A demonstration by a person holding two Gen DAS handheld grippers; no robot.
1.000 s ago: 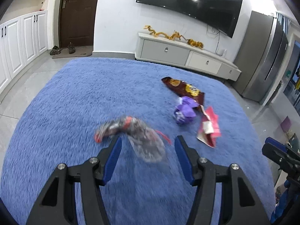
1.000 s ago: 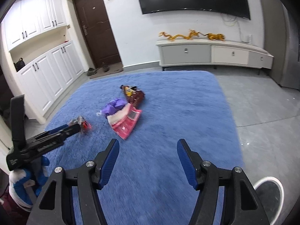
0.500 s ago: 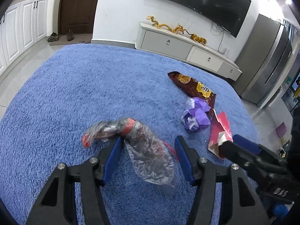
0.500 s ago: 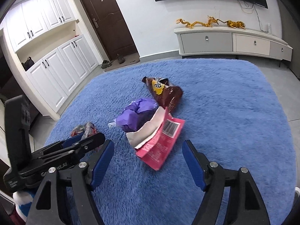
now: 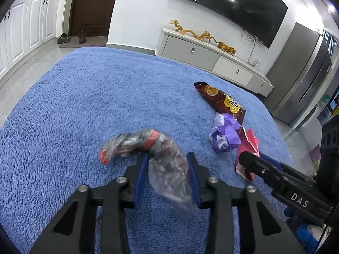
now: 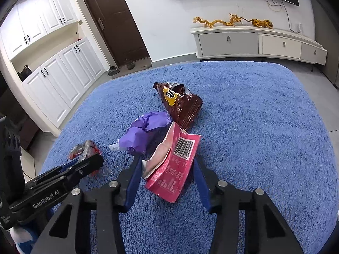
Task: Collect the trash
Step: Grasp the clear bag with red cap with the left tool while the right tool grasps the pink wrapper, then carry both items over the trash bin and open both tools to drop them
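Note:
On the blue shaggy rug (image 5: 95,95) lies a clear plastic wrapper (image 5: 148,141) with red bits. My left gripper (image 5: 167,155) is closing on it, and both blue pads touch its sides. In the right wrist view a pink packet (image 6: 175,169) with a barcode sits between the pads of my right gripper (image 6: 167,159), which is also closing and touches both of its edges. A crumpled purple paper (image 6: 144,131) and a brown snack bag (image 6: 182,103) lie just beyond the pink packet. The two grippers work side by side, the left one to the left.
A white TV cabinet (image 5: 211,57) with golden dragon figures stands past the rug's far edge. White cupboards (image 6: 53,80) line the left wall, and shoes (image 5: 70,38) sit by the brown door. A steel fridge (image 5: 303,74) is at the right. Tiled floor surrounds the rug.
Both pairs of jaws have narrowed onto their items. My right gripper moved forward and down until the pink packet came between its pads. My left gripper stayed at the clear wrapper.

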